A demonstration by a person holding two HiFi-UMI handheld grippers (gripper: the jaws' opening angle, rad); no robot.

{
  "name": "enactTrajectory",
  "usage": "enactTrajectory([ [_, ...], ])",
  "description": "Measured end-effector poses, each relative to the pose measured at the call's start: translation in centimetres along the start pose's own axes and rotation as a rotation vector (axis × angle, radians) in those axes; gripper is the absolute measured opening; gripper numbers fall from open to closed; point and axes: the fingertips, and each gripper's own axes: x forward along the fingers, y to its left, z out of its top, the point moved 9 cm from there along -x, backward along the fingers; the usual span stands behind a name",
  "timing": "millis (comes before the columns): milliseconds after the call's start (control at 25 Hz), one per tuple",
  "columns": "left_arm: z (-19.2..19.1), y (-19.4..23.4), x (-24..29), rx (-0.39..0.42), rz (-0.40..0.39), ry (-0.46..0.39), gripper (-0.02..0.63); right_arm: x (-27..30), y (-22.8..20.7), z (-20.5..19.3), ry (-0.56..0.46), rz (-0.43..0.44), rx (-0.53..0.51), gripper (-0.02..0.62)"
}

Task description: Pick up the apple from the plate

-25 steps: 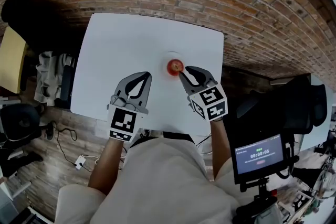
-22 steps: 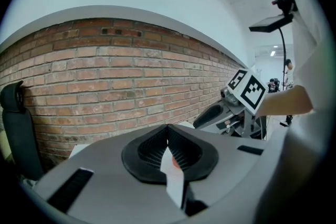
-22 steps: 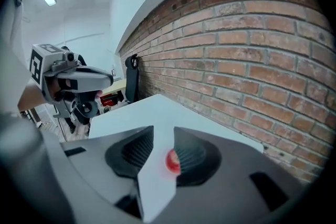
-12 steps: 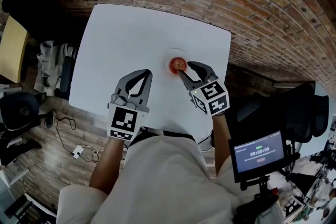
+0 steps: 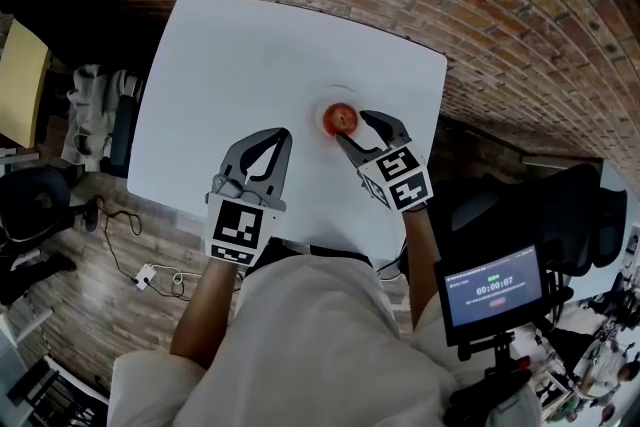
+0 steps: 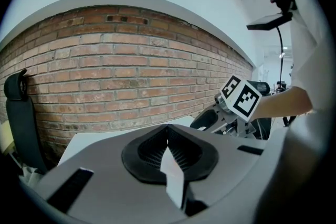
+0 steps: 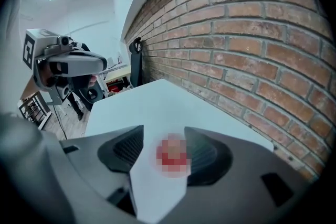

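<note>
A red apple point(image 5: 341, 119) sits on a small white plate point(image 5: 324, 107) right of the middle of the white table point(image 5: 230, 65). My right gripper point(image 5: 352, 126) reaches it from the near right, and its jaws are opening. In the right gripper view the apple point(image 7: 172, 153) lies low between the two jaws of the right gripper point(image 7: 164, 127), with a gap on each side. My left gripper point(image 5: 286, 132) hovers over the table left of the plate. Its jaws meet at the tip in the left gripper view point(image 6: 168, 126), with nothing in them.
A brick wall point(image 5: 480, 5) runs behind the table's far and right edges. A black chair point(image 5: 60, 15) and a yellow board point(image 5: 20, 85) stand at the left. A monitor on a stand point(image 5: 490, 290) is at the near right. Cables lie on the wood floor point(image 5: 140, 275).
The right gripper has come down and forward to the apple, and its jaws have spread from nearly closed to a clear gap. The left gripper has hardly moved.
</note>
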Motion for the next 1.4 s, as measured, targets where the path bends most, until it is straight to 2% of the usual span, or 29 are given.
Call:
enactTrajectory([
  [600,-1.2,0.9,0.8,-0.022,-0.017,0.044,0.006,3.6,-1.3,-1.3,0.084,-0.002,-0.035,0.295],
  [720,-1.3,1.1,1.1,-0.027,-0.017,0.047,0.006,4.3,-1.6,-1.7,0.098,-0.003,-0.029,0.317],
  [1040,-2.1,1.4,1.6,-0.033,-0.021,0.059,0.006,5.8,-1.7,-3.2,0.15,0.014,-0.016,0.323],
  [1200,-2.1,1.3,1.7,-0.036,-0.028,0.065,0.006,6.4,-1.8,-3.6,0.158,0.012,-0.003,0.363],
  [1400,-2.4,1.3,1.7,-0.038,-0.027,0.075,0.006,7.1,-1.9,-4.0,0.171,0.022,-0.004,0.373],
])
